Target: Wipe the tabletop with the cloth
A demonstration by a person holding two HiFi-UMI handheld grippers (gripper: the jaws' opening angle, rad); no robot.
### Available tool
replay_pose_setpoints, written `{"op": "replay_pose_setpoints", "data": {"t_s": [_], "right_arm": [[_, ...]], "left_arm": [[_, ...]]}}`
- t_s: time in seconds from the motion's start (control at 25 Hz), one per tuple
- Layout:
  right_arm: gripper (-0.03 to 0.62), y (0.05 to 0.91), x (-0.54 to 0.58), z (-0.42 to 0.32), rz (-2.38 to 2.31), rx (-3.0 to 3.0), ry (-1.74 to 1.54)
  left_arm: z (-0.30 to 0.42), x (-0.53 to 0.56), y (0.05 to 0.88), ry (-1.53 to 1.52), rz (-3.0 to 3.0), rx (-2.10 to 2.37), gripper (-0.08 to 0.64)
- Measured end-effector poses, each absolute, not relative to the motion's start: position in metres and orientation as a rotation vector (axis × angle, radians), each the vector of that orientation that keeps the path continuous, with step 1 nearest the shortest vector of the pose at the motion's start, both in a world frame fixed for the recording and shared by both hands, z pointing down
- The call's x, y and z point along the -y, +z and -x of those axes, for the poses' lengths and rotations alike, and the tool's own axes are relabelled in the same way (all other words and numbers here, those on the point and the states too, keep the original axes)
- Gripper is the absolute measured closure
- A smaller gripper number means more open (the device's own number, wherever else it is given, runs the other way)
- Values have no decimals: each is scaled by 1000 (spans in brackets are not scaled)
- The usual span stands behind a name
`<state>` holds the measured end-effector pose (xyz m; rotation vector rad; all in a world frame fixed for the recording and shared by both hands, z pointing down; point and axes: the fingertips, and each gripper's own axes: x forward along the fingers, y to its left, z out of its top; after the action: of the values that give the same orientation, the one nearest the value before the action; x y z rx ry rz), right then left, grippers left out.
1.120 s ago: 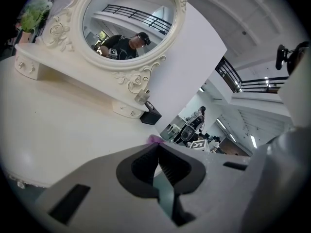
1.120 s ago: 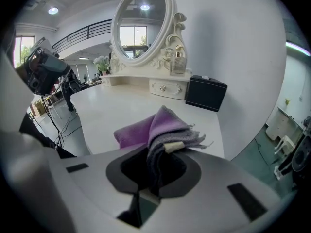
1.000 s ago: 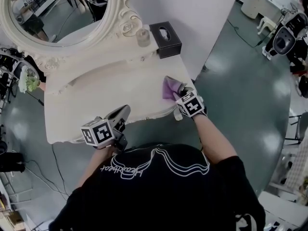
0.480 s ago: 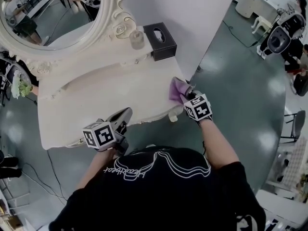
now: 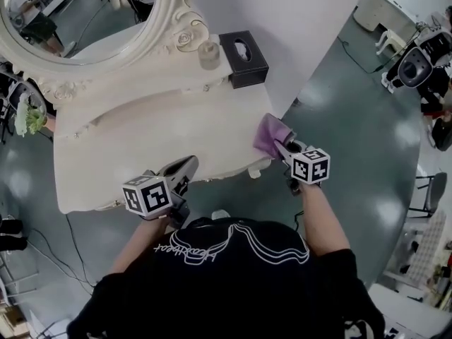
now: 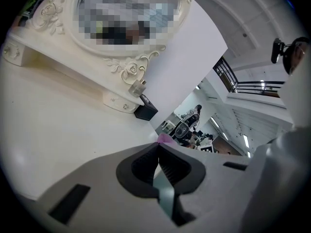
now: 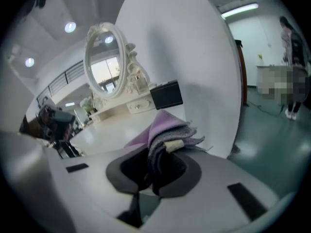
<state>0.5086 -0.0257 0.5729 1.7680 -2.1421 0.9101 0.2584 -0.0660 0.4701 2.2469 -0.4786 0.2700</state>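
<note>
Cloth: purple, bunched into folds, at the right front corner of the tabletop, right by its edge.
Hold: the right gripper has its jaws pinched on a thick wad of the cloth. The loose end sticks out ahead of the tips, probably so that fabric and not plastic meets the surface.
Contact: I cannot tell whether the cloth is pressing on the wood or is just off it.
Left gripper: jaws pressed together with nothing between them. It hangs over the front edge, well apart from the cloth, likely parked out of the wiping path.
Back of table: an oval mirror, a small glass bottle and a black tissue box stand along a raised ledge. That leaves the main surface free for long strokes.
Stage, as a judgement: the cloth is at the far right end of a pass, and most of the top lies to its left.
Risk: the cloth is near the corner and could slide off the rounded edge.
</note>
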Motion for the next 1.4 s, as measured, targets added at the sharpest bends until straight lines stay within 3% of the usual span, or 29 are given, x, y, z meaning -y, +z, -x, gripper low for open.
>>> {"op": "replay_pose_setpoints", "data": {"t_s": [0.2,0.8,1.4], "right_arm": [[543,534,18,-486,-1767,2416,996],[543,415,9,-401,-1532,2785,631],[543,411,8,-402,-1588,2705,552]], "left_arm": [[-256,66,456,244,-2267,478,555],[-243,60,421,163,-2362,463,555],[-244,57,406,153,-2455,457,555]]}}
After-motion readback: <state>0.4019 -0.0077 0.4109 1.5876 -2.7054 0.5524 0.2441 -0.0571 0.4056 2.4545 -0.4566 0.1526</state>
